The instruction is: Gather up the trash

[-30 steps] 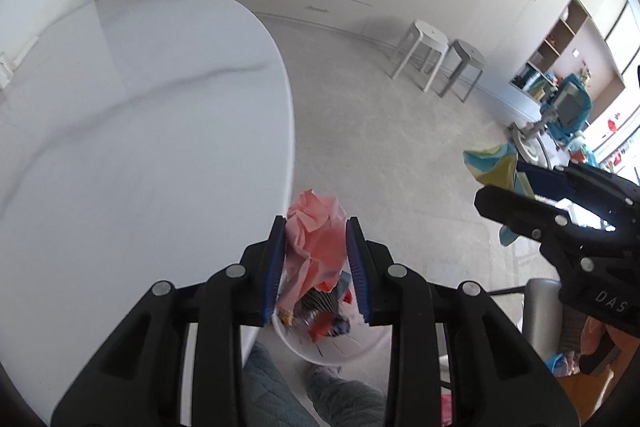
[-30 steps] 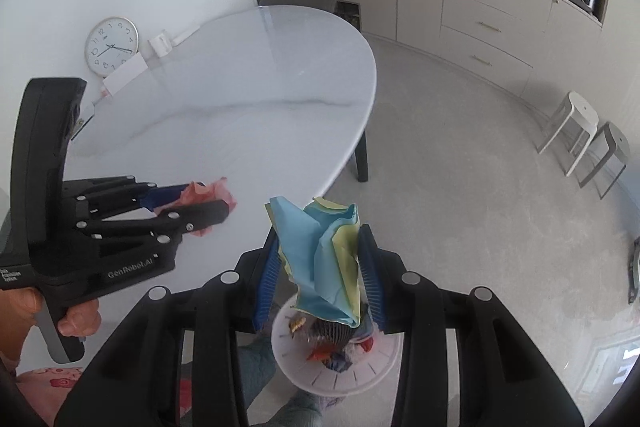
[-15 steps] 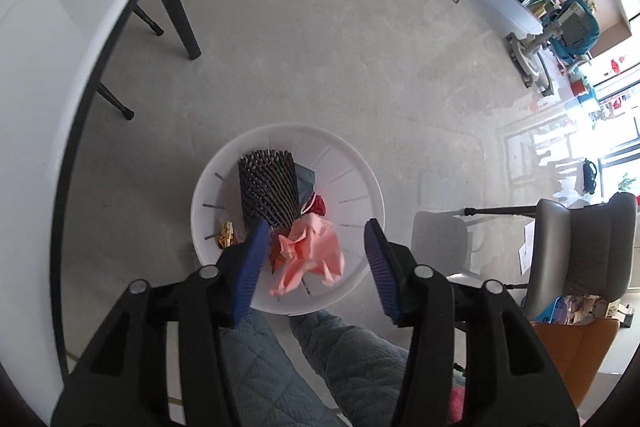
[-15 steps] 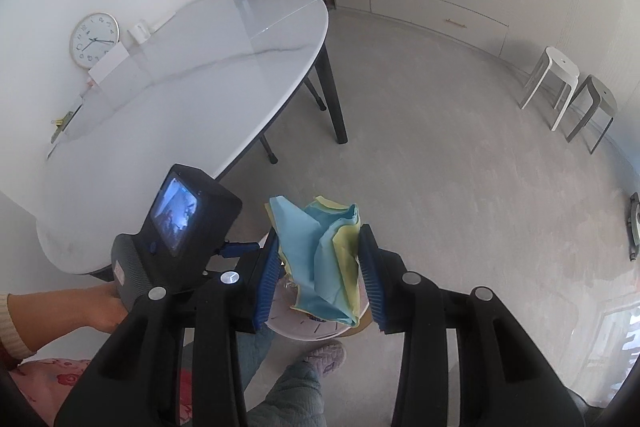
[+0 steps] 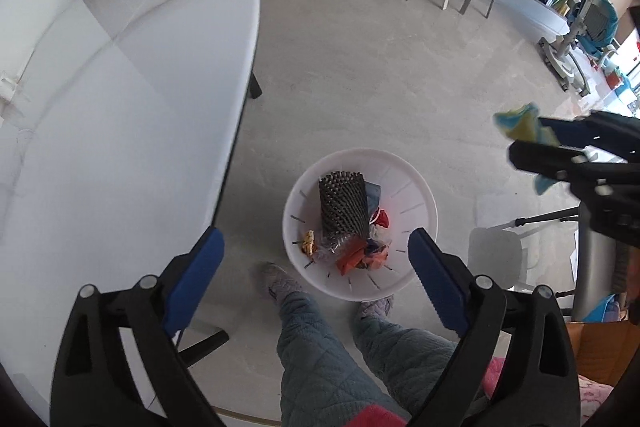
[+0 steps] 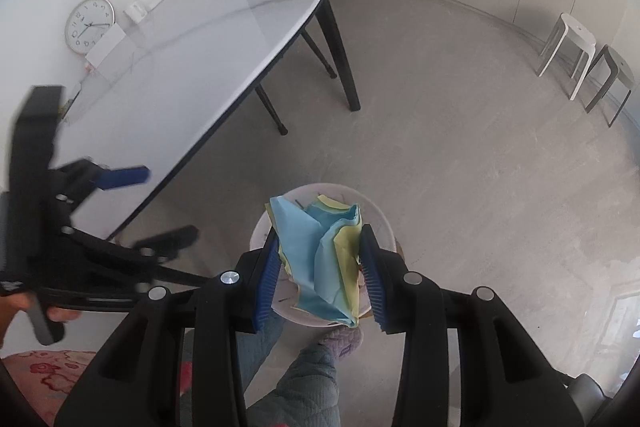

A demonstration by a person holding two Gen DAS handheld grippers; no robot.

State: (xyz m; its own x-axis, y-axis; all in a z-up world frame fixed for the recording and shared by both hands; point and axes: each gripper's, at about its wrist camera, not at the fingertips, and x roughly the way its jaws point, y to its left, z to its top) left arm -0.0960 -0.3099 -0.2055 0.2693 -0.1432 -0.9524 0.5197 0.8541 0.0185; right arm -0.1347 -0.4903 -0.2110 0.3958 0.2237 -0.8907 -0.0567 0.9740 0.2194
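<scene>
Blue and yellow paper [image 6: 322,259], crumpled into a loose wad, is what I have pinched between the blue pads of my right hand-held gripper [image 6: 322,273]; both pads press into its sides. It hangs directly above the white bin [image 6: 382,223], whose rim shows behind and around the wad. From my left wrist camera the same wad [image 5: 522,125] pokes out past the right gripper's dark fingers, off to the right of the bin and higher than its rim.

My left hand-held gripper [image 5: 316,263] points steeply down at the floor, its jaws opening, already spread wide, with nothing between the pads. Through the gap I look straight into the white bin [image 5: 416,187], which stands on the grey floor [image 5: 360,67] just beside the edge of the white marbled surface [image 5: 120,87]. Inside lie a black mesh sleeve [image 5: 342,207], red and orange scraps [image 5: 352,255] and some clear wrapping. A person's quilted grey trouser legs [image 5: 320,347] and slippers sit right against the bin's near side.
</scene>
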